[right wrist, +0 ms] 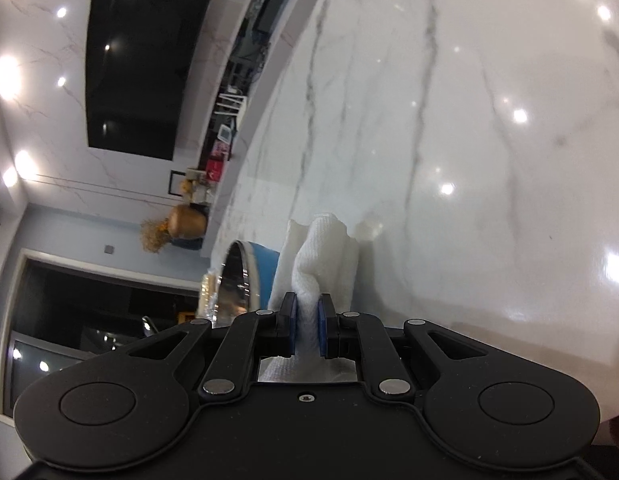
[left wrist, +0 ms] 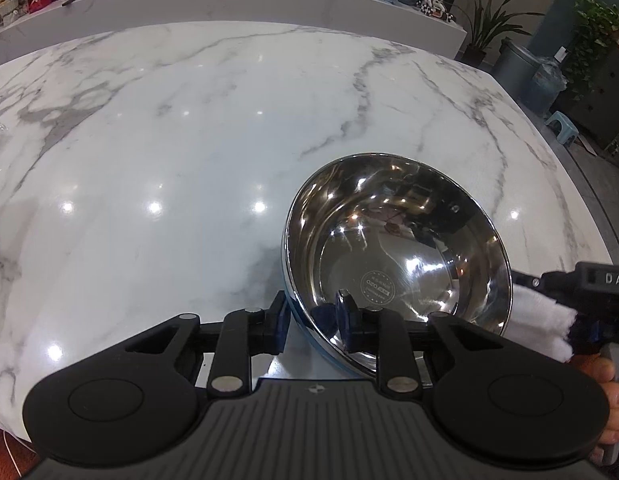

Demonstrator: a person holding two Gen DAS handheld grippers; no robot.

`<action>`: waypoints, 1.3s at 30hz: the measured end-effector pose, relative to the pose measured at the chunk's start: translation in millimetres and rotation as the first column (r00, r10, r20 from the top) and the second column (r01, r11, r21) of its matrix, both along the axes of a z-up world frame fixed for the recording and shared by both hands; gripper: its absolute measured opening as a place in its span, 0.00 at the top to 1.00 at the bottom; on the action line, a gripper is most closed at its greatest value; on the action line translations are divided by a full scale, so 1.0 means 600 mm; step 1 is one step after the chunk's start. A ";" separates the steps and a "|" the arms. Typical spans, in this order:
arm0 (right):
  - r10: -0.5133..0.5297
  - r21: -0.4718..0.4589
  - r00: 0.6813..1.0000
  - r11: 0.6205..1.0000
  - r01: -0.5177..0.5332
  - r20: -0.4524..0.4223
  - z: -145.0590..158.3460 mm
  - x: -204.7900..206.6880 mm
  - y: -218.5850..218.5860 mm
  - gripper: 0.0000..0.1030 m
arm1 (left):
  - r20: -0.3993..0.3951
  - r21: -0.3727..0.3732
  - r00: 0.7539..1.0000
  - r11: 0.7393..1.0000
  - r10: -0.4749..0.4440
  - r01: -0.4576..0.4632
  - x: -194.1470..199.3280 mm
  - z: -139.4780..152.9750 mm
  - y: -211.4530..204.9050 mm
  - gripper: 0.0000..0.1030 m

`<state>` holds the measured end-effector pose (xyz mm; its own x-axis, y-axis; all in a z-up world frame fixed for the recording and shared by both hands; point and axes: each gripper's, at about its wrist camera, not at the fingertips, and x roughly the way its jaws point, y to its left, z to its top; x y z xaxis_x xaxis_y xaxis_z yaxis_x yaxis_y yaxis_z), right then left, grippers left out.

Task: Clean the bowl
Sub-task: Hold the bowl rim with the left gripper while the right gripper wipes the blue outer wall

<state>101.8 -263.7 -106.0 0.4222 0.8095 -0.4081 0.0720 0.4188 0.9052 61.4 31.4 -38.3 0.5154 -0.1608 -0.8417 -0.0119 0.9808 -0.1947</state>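
- Shiny stainless-steel bowl with a blue outer wall point(left wrist: 397, 248): at about 4 o'clock in the left wrist view, near the front edge of the white grey-veined marble worktop point(left wrist: 189, 128), tipped up on edge rather than sitting flat.
- Left gripper point(left wrist: 313, 316): fingers narrowed onto the bowl's near rim at 6 o'clock, one blue pad outside the wall, the other inside; a thin pinch on the wall, nothing else held.
- Right gripper point(right wrist: 307, 316): fingers all but closed on a folded white textured cloth point(right wrist: 321, 256), which stands out ahead of the pads; seen from the left wrist view at 3 o'clock, just beside the bowl's right rim and not yet inside.
- Orientation: round bowl, so no long axis across the rim; axis of symmetry tilted, mouth facing up and back toward the left camera, stamped base visible low inside.
- Risk, slip: narrow pinch on a smooth, curved steel rim; sideways push from wiping likely to swivel or pull the bowl out of the pads.
- Risk, drop: tipped bowl close to the worktop edge; loss of grip likely to send it rocking or sliding off.
- Risk, cloth: loose folds beyond the pads liable to bunch or drag out against the steel.
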 end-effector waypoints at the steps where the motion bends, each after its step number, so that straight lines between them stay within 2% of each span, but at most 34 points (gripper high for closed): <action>1: 0.003 -0.008 1.000 1.000 -0.003 -0.005 -0.002 0.001 0.004 0.91 | 0.000 -0.002 1.000 1.000 0.002 -0.002 0.000 0.000 0.001 0.78; 9: 0.024 -0.059 0.999 0.998 -0.025 -0.021 -0.011 0.008 0.035 0.91 | -0.001 -0.006 1.000 1.000 0.010 -0.010 0.000 -0.001 0.001 0.78; 11: 0.023 -0.062 1.000 0.998 -0.024 -0.020 -0.010 0.010 0.040 0.91 | -0.007 -0.010 1.000 1.000 0.016 -0.016 0.000 -0.001 0.002 0.72; 12: 0.023 -0.063 1.000 0.998 -0.024 -0.020 -0.010 0.010 0.041 0.91 | -0.016 -0.016 1.000 1.000 0.024 -0.024 -0.001 -0.002 0.004 0.65; 14: 0.023 -0.066 1.000 0.998 -0.024 -0.019 -0.009 0.012 0.044 0.91 | -0.034 -0.027 0.999 0.999 0.038 -0.039 -0.003 -0.003 0.007 0.59; 18: 0.024 -0.069 1.000 0.997 -0.025 -0.018 -0.010 0.004 0.036 0.91 | -0.045 -0.042 0.998 0.998 0.037 -0.039 -0.009 -0.003 0.009 0.59; 20: 0.024 -0.069 1.000 0.997 -0.025 -0.018 -0.012 -0.004 0.027 0.91 | -0.039 -0.033 0.999 0.999 0.031 -0.032 -0.010 -0.002 0.006 0.59; 26: 0.023 -0.070 1.000 0.997 -0.024 -0.020 -0.014 -0.008 0.021 0.91 | -0.026 -0.010 1.000 1.000 0.003 -0.003 -0.006 0.001 -0.002 0.74; 30: 0.030 -0.068 0.999 0.997 -0.031 -0.016 -0.019 -0.010 0.022 0.91 | -0.020 0.004 1.000 1.000 -0.007 0.007 -0.003 0.002 -0.003 0.78; 33: 0.010 -0.039 1.000 0.999 -0.010 -0.015 -0.017 -0.011 0.011 0.91 | -0.017 0.006 1.000 1.000 -0.006 0.007 -0.001 0.004 0.001 0.81; 39: -0.034 0.077 0.999 0.996 0.033 0.018 0.001 -0.006 -0.010 0.91 | -0.012 0.016 1.000 1.000 -0.005 0.006 0.003 0.006 0.002 0.82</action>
